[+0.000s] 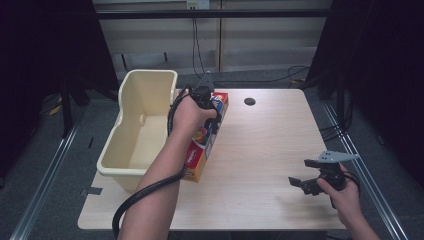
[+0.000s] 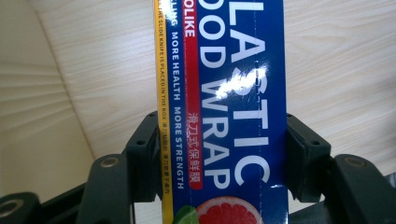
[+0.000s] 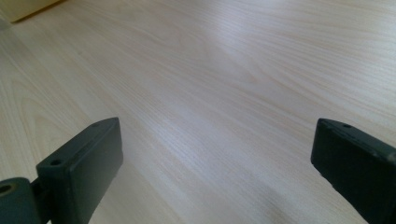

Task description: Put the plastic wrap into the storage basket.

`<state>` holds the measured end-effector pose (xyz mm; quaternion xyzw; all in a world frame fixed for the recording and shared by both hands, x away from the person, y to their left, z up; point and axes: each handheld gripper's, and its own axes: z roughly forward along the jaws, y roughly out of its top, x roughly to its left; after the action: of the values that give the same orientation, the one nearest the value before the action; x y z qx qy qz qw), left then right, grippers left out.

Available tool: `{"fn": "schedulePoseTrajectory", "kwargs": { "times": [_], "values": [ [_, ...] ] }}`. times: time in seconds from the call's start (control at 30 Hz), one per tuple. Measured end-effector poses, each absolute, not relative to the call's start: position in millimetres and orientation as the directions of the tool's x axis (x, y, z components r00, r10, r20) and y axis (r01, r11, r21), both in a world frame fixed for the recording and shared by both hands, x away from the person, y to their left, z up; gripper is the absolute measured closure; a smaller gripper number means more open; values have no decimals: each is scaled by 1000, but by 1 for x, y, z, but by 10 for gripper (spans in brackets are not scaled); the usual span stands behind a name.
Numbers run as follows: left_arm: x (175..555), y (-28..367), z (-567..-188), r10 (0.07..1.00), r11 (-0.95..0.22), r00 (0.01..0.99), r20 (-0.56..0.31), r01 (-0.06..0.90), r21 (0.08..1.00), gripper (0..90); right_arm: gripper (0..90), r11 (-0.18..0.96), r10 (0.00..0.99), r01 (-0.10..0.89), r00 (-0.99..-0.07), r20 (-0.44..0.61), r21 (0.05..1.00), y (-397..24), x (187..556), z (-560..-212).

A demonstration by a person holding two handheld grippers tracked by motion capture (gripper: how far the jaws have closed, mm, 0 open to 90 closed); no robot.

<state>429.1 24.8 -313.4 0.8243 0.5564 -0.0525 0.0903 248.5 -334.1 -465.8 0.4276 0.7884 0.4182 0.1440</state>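
A long blue box of plastic food wrap (image 1: 202,142) lies on the table beside a cream bin (image 1: 137,127). My left gripper (image 1: 212,117) is over its far half, and in the left gripper view the two jaws press on both long sides of the plastic food wrap box (image 2: 233,112). My right gripper (image 1: 302,172) hovers near the table's front right with its jaws wide apart. The right gripper view shows bare wood of the table (image 3: 224,93) between the jaws.
The cream bin hangs partly over the table's left edge and looks hollow inside. A round cable hole (image 1: 249,101) sits at the back of the table. Cables trail on the floor behind. Dark curtains flank both sides.
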Motion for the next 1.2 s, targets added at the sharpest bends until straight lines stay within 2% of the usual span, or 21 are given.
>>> {"fn": "schedulePoseTrajectory", "kwargs": {
  "times": [0.6,1.2],
  "values": [
    [425,44,-287,928,-290,306,-213,951,105,410,22,297,790,555,-599,126,777,-332,249,-466],
    [420,62,-254,927,-275,303,-219,950,150,410,22,310,784,557,-609,124,771,-329,250,-468]
  ]
}}
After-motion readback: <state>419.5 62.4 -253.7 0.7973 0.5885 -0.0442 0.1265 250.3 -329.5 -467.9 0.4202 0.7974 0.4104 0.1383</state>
